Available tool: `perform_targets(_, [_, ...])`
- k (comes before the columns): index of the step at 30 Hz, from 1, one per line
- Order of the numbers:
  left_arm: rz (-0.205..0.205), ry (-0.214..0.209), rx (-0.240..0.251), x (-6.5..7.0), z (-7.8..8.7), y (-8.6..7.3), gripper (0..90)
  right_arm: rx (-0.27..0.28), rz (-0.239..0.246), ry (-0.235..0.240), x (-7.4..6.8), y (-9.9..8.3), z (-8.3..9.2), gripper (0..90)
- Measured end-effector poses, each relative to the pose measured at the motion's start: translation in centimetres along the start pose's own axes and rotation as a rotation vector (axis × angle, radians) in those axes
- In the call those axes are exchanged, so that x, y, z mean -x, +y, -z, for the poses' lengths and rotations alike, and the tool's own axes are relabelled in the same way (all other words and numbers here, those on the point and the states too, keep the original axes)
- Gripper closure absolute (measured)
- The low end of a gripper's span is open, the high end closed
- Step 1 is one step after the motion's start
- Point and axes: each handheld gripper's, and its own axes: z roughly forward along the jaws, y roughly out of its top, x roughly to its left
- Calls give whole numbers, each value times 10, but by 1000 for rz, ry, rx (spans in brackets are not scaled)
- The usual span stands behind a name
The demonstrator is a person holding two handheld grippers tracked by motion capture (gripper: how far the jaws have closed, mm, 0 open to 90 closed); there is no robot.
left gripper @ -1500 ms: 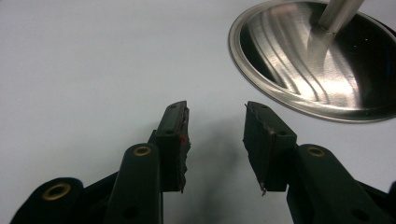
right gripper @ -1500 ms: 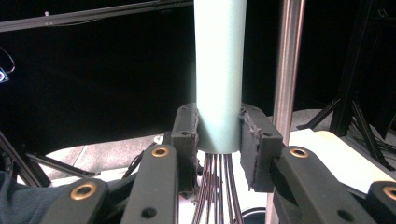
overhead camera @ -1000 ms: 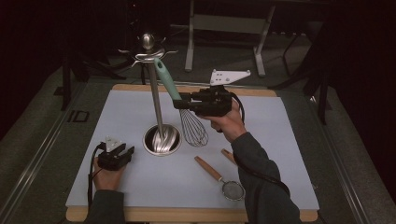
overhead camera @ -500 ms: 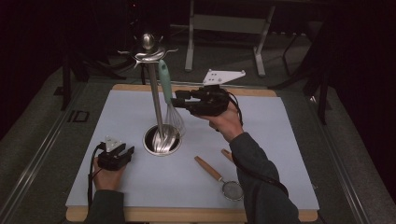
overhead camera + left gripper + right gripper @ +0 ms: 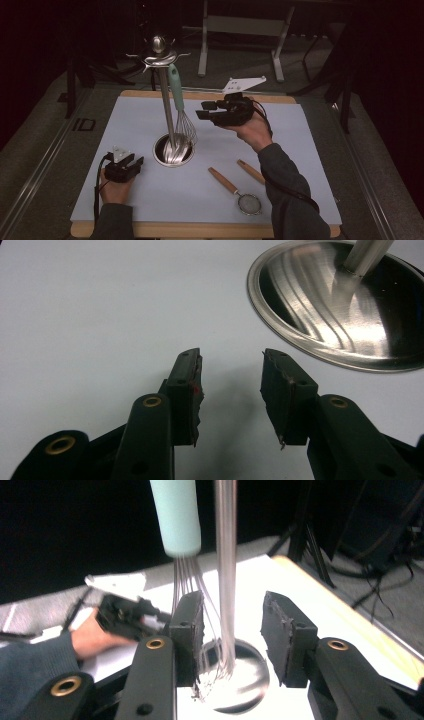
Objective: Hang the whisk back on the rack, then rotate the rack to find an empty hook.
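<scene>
High view is showing me facing the tall rack (image 5: 165, 107), where the whisk (image 5: 179, 107) is hanging from a hook at the top so it dangles over the base just ahead of my right gripper (image 5: 209, 111). That gripper's jaws have just been opening and are standing apart, nothing between them, hand raised and level. My left gripper (image 5: 131, 165), jaws apart and empty, is resting on the mat (image 5: 300, 150) beside the base.

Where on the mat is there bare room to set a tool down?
Free: the mat right of the right gripper, and the far-left stretch beyond the left gripper. Crowded: around the stand base with the whisk, and the near middle by the strainer.
</scene>
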Motion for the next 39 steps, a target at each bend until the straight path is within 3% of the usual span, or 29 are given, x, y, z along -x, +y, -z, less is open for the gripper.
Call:
perform_targets(2, [1, 0, 2, 0, 0, 0, 602, -21, 4, -6, 1, -2, -1, 598])
perform_targets(7, [0, -1, 2, 0, 0, 0, 604, -133, 39, -83, 0, -12, -8, 594])
perform_targets(13, [15, -3, 13, -1, 1, 0, 639, -245, 20, -148, 6, -25, -13, 583])
perform_targets(18, [14, 4, 33, -1, 3, -1, 690, -271, -39, -179, 10, -43, -12, 560])
perform_targets(19, [38, -6, 43, -2, 5, -1, 711, -278, -52, -184, 11, -47, -12, 559])
perform_targets(21, [84, -38, 83, -2, 11, 0, 766, -288, -74, -197, 13, -55, -11, 558])
perform_targets(23, [43, -16, 137, 6, 23, 7, 812, -310, -92, -208, 14, -64, -11, 555])
perform_targets(24, [25, -18, 189, 11, 31, 12, 831, -322, -92, -228, 16, -69, -11, 555])
perform_targets(28, [12, -57, 309, 22, 52, 26, 898, -351, -136, -261, 24, -91, -11, 556])
perform_targets(33, [70, -134, 410, 23, 72, 43, 900, -369, -170, -293, 21, -117, -10, 557])
perform_targets(36, [69, -145, 450, 22, 81, 56, 900, -383, -165, -322, 18, -131, -9, 554])
perform_targets(39, [48, -116, 478, 24, 86, 66, 899, -371, -177, -350, 16, -141, -5, 539])
